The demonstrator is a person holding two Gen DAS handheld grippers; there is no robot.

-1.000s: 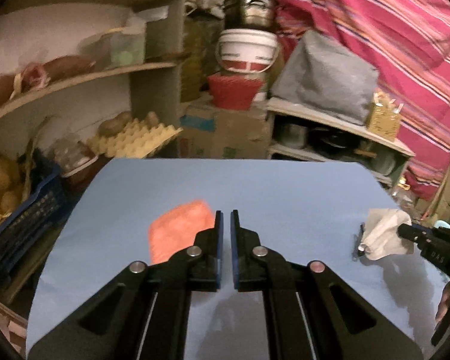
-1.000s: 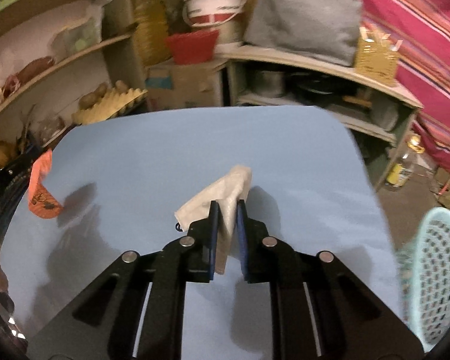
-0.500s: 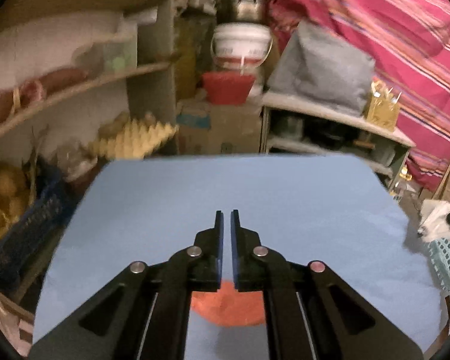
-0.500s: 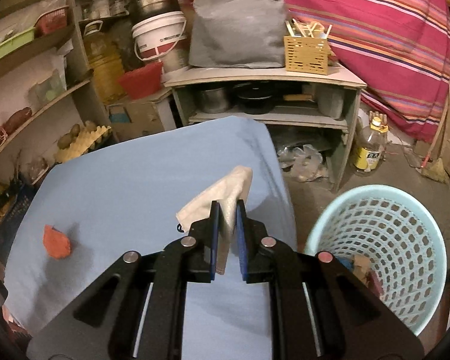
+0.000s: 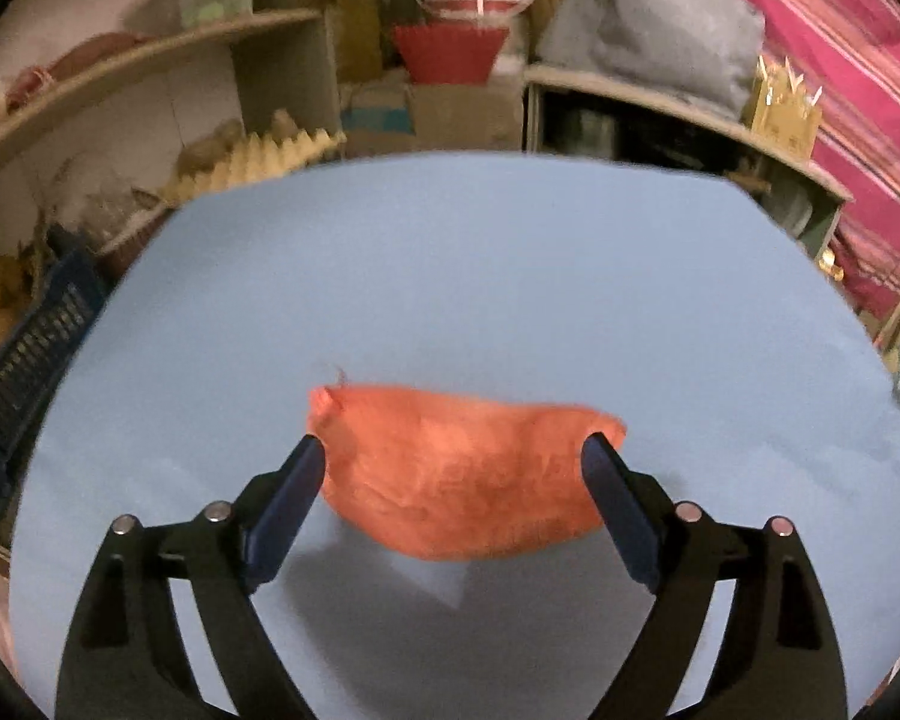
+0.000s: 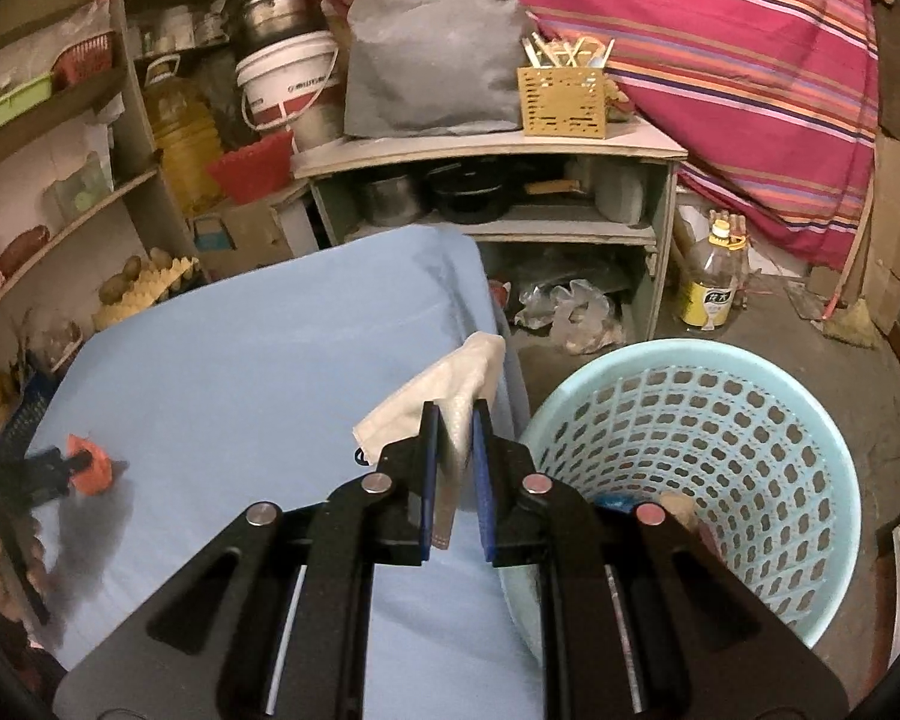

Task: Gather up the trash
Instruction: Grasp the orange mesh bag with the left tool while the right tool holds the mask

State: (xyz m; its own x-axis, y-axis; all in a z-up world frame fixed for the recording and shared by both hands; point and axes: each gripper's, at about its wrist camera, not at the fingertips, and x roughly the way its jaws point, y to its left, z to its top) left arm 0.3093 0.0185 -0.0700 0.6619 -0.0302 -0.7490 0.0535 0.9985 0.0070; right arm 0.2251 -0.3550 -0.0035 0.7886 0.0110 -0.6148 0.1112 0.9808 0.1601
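Observation:
An orange crumpled wrapper (image 5: 462,474) lies on the blue table (image 5: 480,276). My left gripper (image 5: 459,450) is open, one finger on each side of the wrapper. The wrapper also shows small at the far left in the right wrist view (image 6: 90,471). My right gripper (image 6: 455,420) is shut on a white crumpled paper (image 6: 450,384), held above the table's right edge beside the light blue trash basket (image 6: 750,420). The basket holds some trash at its bottom.
Curved wooden shelves (image 5: 150,66) with egg trays and a dark blue crate (image 5: 24,360) stand left of the table. A low shelf unit (image 6: 498,192) with pots, a yellow bottle (image 6: 711,288) and plastic bags are on the floor behind the basket.
My left gripper has opened and come down around the orange wrapper. My right gripper has carried the white paper rightward to the basket's rim.

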